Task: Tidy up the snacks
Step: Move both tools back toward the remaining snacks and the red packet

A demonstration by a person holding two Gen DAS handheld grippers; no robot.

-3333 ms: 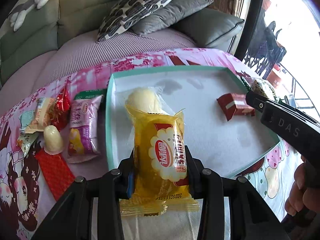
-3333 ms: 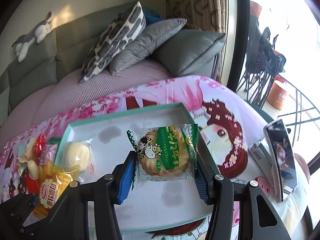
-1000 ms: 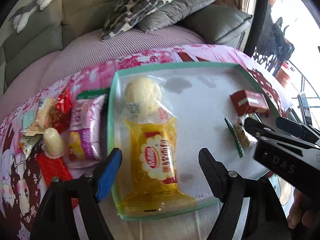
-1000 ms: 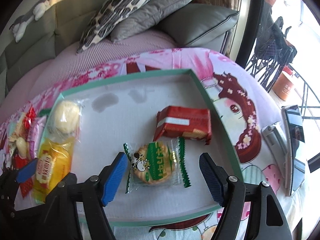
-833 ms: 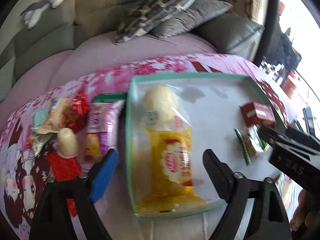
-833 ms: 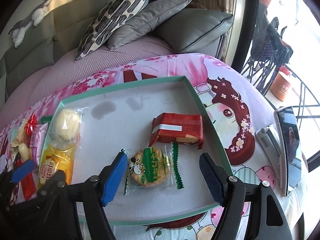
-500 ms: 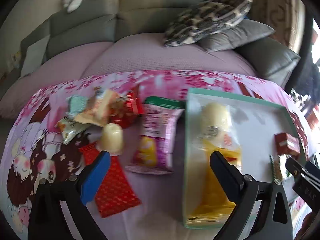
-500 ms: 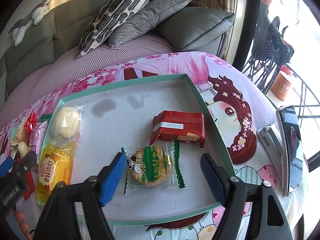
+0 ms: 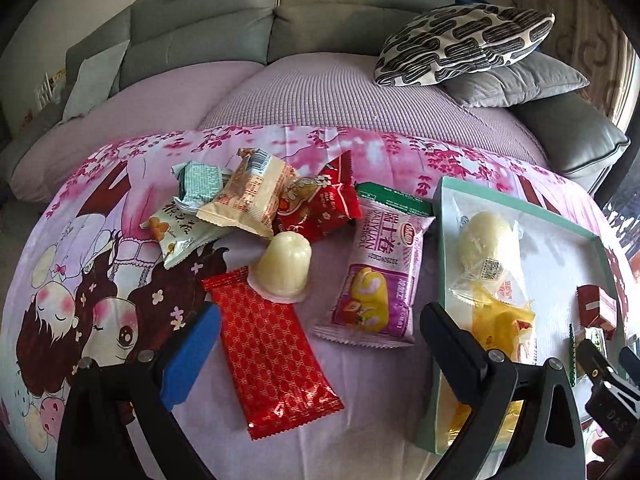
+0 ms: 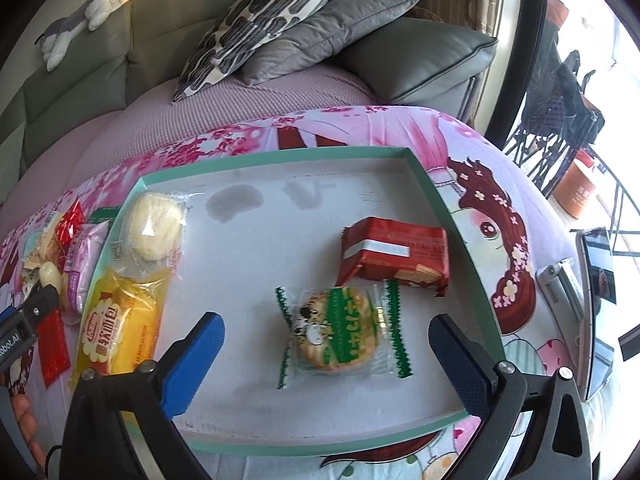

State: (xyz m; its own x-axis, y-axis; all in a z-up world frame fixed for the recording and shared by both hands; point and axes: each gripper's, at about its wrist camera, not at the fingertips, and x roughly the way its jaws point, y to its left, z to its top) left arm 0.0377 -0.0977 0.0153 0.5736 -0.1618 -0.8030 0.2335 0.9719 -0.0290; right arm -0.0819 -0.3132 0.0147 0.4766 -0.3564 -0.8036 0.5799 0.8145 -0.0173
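Your left gripper (image 9: pixel 316 344) hangs with jaws spread wide and nothing between them, over the loose snacks on the pink cartoon tablecloth (image 9: pixel 100 280). Below it: a long red patterned packet (image 9: pixel 272 356), with a pale jelly cup (image 9: pixel 285 266) resting on its far end. Just right of that, a purple roll-cake packet (image 9: pixel 384 272) printed "DALIYUAN", lying beside the tray's left wall. Farther back, a heap of overlapping packets: a beige one (image 9: pixel 252 196), a red one (image 9: pixel 320 204), a teal-grey one (image 9: pixel 200 180) and a cream one with Chinese lettering (image 9: pixel 180 228).

Your right gripper (image 10: pixel 326 338) is likewise wide open and empty, above the green-rimmed tray (image 10: pixel 452 220). Between its fingers, on the tray floor, lies a green-and-clear biscuit packet (image 10: pixel 340 332) with a cow cartoon. A red wafer packet (image 10: pixel 394 252) touches its far right corner. Along the tray's left wall, a clear-wrapped pale bun (image 10: pixel 154 222) with a QR label, and nearer you a yellow cake packet (image 10: pixel 120 324) with red Chinese lettering; their wrappers overlap.

A phone (image 10: pixel 598 300) lies right of the tray. A sofa with a patterned cushion (image 10: pixel 260 16) sits behind the table.
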